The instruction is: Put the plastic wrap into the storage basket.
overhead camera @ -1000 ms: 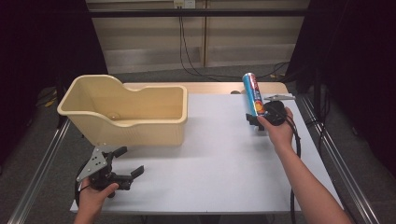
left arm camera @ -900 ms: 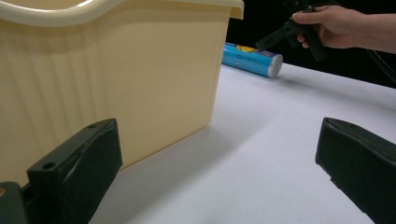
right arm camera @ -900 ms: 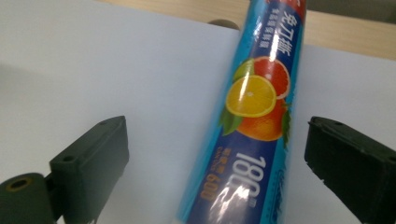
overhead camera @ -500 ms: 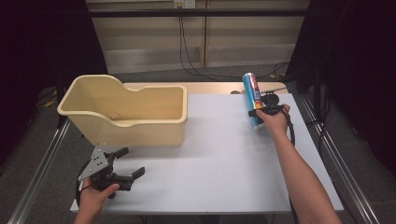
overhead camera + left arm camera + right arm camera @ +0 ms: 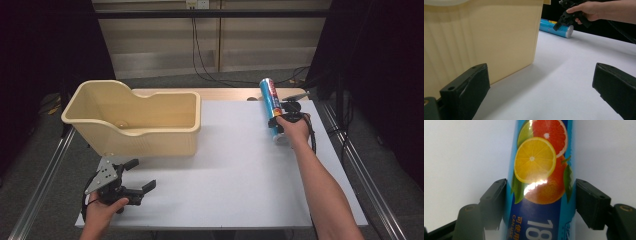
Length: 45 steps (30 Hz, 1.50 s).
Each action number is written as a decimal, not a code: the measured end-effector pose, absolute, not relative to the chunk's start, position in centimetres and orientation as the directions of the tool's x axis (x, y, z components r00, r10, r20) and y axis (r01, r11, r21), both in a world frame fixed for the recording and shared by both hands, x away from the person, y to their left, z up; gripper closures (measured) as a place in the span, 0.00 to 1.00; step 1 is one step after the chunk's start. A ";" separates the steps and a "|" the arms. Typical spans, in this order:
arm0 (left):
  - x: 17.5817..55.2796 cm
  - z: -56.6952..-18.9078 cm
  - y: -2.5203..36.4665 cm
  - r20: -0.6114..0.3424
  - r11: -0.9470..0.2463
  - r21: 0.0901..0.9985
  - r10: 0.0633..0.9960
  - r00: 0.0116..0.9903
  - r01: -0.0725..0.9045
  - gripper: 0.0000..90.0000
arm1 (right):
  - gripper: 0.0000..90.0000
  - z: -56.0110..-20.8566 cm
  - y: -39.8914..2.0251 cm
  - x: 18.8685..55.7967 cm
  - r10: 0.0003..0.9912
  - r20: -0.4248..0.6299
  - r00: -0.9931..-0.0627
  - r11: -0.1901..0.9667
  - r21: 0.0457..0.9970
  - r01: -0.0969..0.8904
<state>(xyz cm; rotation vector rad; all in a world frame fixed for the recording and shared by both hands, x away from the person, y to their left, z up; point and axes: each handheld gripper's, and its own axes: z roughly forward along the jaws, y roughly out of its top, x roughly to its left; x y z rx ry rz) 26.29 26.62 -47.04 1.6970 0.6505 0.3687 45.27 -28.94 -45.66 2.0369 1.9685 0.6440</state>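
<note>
Over the lying can (image 5: 270, 109), right tool (image 5: 283, 116) has lowered, jaws straddling it; left tool (image 5: 134, 182) released

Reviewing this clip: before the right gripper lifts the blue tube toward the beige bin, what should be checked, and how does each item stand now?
1. Blue tube sits between the right gripper jaws: ok, one jaw on each side.
2. Jaws clamped firmly on the tube: cannot tell; they stand against its sides, but the grip pressure does not show.
3. Tube lies flat on the white table: ok, seen from the high view.
4. Beige bin upright with its top open: ok.
5. Table between tube and bin free of obstacles: ok.
6. Left gripper out of the way: ok, open near the table's front edge, holding nothing.
</note>
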 end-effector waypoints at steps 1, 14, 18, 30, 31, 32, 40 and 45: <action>26.3 -47.0 26.6 -0.103 -0.123 0.968 0.602 0.792 0.219 0.01 | 0.34 -45.6 -29.0 45.1 0.990 0.142 -0.009 -0.057 0.452 0.890; 26.1 -46.8 26.2 -0.097 -0.127 0.969 0.594 0.798 0.212 0.01 | 0.36 -45.1 -28.8 40.0 0.990 0.129 -0.053 -0.007 0.423 0.906; 26.1 -46.7 26.1 -0.091 -0.130 0.970 0.595 0.799 0.207 0.01 | 0.36 -45.0 -28.9 37.9 0.988 0.136 -0.072 0.009 0.417 0.909; 26.3 -46.7 25.8 -0.083 -0.143 0.968 0.595 0.800 0.207 0.01 | 0.35 -44.6 -28.5 33.6 0.987 0.121 -0.107 0.054 0.382 0.923; 26.3 -46.7 25.7 -0.087 -0.142 0.967 0.593 0.801 0.210 0.01 | 0.34 -44.6 -28.4 33.8 0.986 0.117 -0.118 0.066 0.379 0.923; 26.3 -46.8 25.7 -0.085 -0.147 0.966 0.592 0.802 0.211 0.01 | 0.33 -44.6 -28.4 33.9 0.986 0.111 -0.127 0.077 0.376 0.923; 26.3 -46.8 25.7 -0.083 -0.151 0.966 0.583 0.809 0.208 0.01 | 0.24 -43.8 -28.2 36.6 0.986 0.105 -0.130 0.079 0.388 0.918; 26.3 -46.9 25.7 -0.088 -0.147 0.967 0.579 0.811 0.210 0.01 | 0.23 -43.7 -28.4 38.8 0.987 0.110 -0.117 0.066 0.386 0.920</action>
